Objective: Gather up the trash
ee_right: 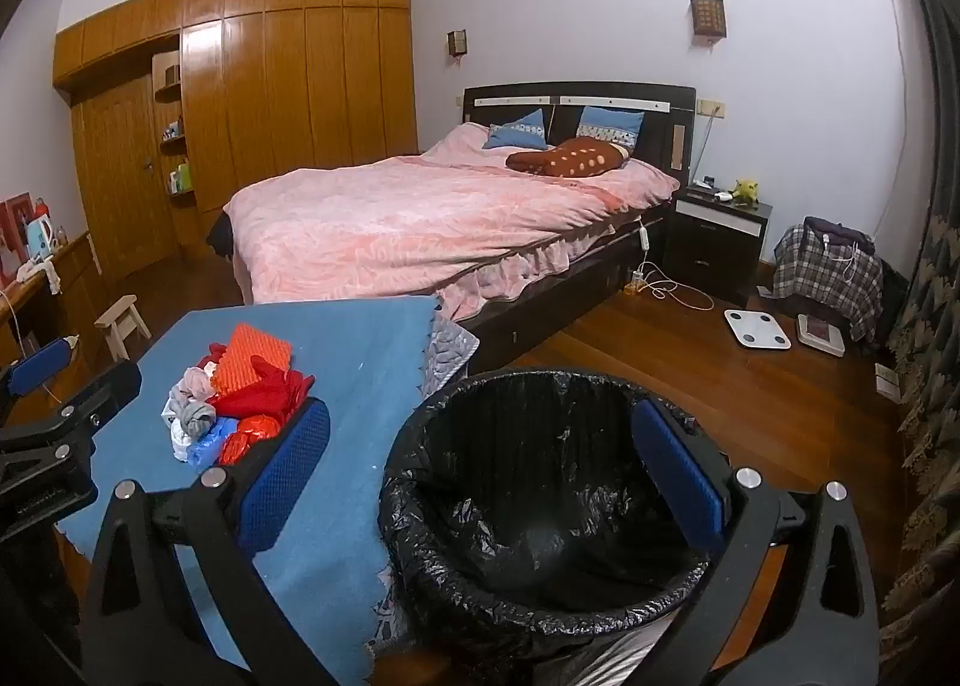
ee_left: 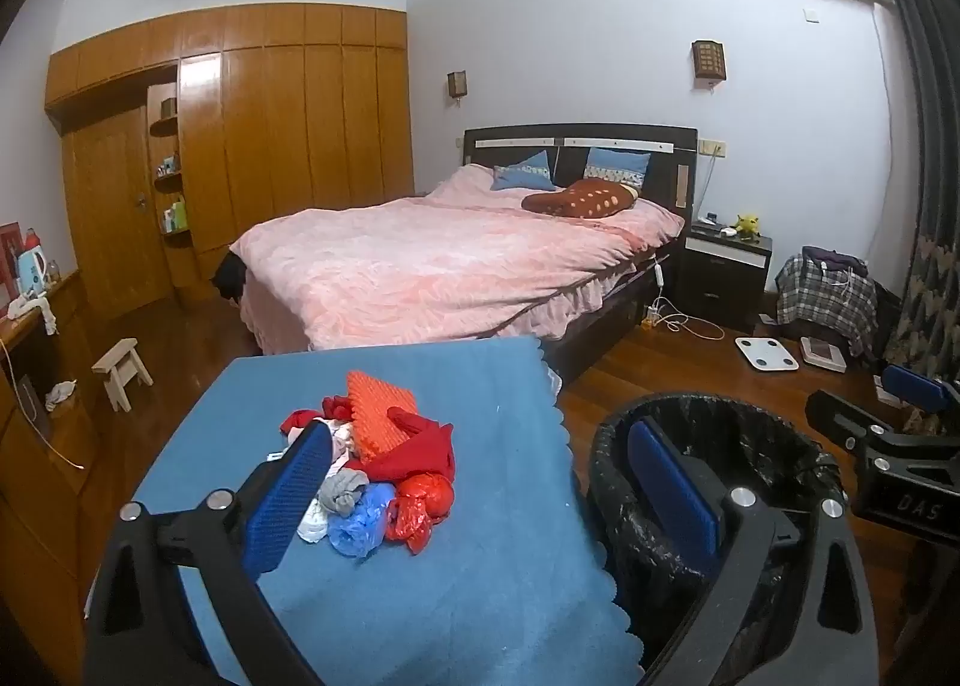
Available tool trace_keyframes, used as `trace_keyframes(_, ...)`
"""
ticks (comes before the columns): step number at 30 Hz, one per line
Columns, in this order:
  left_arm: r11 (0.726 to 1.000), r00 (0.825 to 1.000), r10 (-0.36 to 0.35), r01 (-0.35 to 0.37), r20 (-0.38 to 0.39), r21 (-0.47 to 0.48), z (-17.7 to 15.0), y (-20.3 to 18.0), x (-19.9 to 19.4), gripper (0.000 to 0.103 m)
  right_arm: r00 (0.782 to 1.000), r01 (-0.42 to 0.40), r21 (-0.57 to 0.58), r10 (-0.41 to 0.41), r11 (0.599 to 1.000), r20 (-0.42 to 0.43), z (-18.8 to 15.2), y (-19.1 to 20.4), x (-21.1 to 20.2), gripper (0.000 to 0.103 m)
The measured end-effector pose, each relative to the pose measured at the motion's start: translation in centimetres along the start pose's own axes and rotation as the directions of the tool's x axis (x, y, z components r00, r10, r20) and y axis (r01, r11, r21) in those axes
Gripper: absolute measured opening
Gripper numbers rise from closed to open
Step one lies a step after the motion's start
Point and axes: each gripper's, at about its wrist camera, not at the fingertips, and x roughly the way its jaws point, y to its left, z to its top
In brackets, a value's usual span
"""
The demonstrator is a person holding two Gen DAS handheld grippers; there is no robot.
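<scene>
We are looking at a plain blue cloth (ee_left: 420, 596) carrying a heap: an orange ridged sponge (ee_left: 381, 413), red rag (ee_left: 420, 449), grey wad (ee_left: 342, 491), blue bag (ee_left: 360, 527), shiny red bag (ee_left: 420, 506). Beside it a glossy black bin liner (ee_right: 540, 506) is gleaming. Behind, a pink bedspread (ee_right: 420, 218) is showing a brown cushion with pale dots (ee_right: 570, 157).

Both wrist views tilt down, sharing table (ee_left: 420, 596) and bin (ee_right: 540, 506).
</scene>
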Motion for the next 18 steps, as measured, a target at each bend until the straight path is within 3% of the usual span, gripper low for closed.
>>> trace_keyframes(18,1.0,1.0,0.003,-0.003,0.008,-0.002,0.04,0.05,-0.08,0.097,1.0,0.002,-0.001,-0.002,1.0,-0.005,-0.13,0.08,0.2,0.098)
